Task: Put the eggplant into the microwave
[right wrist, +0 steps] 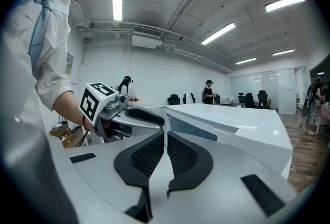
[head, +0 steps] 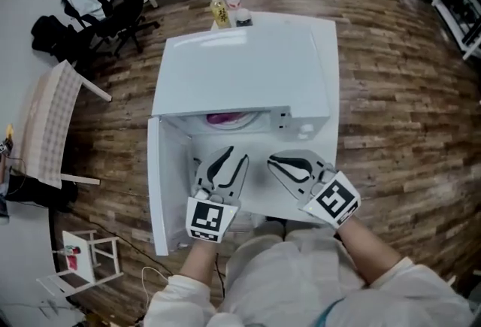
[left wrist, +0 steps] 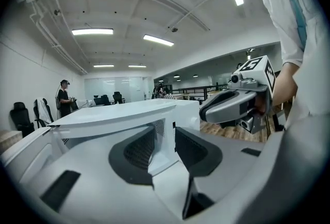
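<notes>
The white microwave (head: pixel 248 62) stands below me with its door (head: pixel 158 190) swung open to the left. The purple eggplant (head: pixel 225 119) lies inside the cavity on a light plate, partly hidden under the top edge. My left gripper (head: pixel 235 154) hovers in front of the opening; its jaws stand apart with nothing between them (left wrist: pixel 165 138). My right gripper (head: pixel 272 160) is beside it to the right, in front of the microwave's control side, and it holds nothing. Its pads are together (right wrist: pixel 166 140). The microwave's top shows beyond both sets of jaws (left wrist: pixel 129 115) (right wrist: pixel 232 120).
Two bottles (head: pixel 222 13) and a dark cup stand just behind the microwave. An office chair with bags (head: pixel 113 13) is at the far left, a checked bench (head: pixel 49 122) and a small white stool (head: pixel 83 258) stand on the wooden floor to the left. A person (left wrist: pixel 64 97) stands far off.
</notes>
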Motion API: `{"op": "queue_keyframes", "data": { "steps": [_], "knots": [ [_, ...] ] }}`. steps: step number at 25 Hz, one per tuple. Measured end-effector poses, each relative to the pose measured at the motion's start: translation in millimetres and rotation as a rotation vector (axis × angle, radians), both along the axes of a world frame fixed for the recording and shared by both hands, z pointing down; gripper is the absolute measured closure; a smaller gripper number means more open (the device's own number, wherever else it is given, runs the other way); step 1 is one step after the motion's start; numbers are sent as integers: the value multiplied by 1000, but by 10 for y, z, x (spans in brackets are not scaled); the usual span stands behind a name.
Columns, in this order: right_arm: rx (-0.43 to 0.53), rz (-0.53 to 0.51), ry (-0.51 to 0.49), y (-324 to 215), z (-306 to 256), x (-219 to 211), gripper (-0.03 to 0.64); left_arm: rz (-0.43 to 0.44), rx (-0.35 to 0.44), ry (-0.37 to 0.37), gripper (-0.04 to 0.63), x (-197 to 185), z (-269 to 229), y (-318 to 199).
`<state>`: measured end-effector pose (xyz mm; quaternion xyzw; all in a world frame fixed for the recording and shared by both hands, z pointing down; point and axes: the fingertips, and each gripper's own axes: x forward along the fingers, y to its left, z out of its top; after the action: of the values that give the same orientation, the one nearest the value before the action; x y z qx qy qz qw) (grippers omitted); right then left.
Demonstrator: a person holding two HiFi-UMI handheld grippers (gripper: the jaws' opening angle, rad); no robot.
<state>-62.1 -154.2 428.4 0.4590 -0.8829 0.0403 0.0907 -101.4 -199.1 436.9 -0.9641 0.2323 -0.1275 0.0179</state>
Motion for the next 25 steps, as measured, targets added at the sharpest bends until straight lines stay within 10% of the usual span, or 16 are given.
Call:
{"op": "queue_keyframes", "data": {
  "steps": [11, 25],
  "knots": [
    [54, -42, -45, 181, -295, 40, 580, 61, -34, 118, 594, 168, -305, 397],
    [61, 9, -133, 453, -642, 370, 580, 139, -149, 228, 594, 369, -634, 836]
  ]
}}
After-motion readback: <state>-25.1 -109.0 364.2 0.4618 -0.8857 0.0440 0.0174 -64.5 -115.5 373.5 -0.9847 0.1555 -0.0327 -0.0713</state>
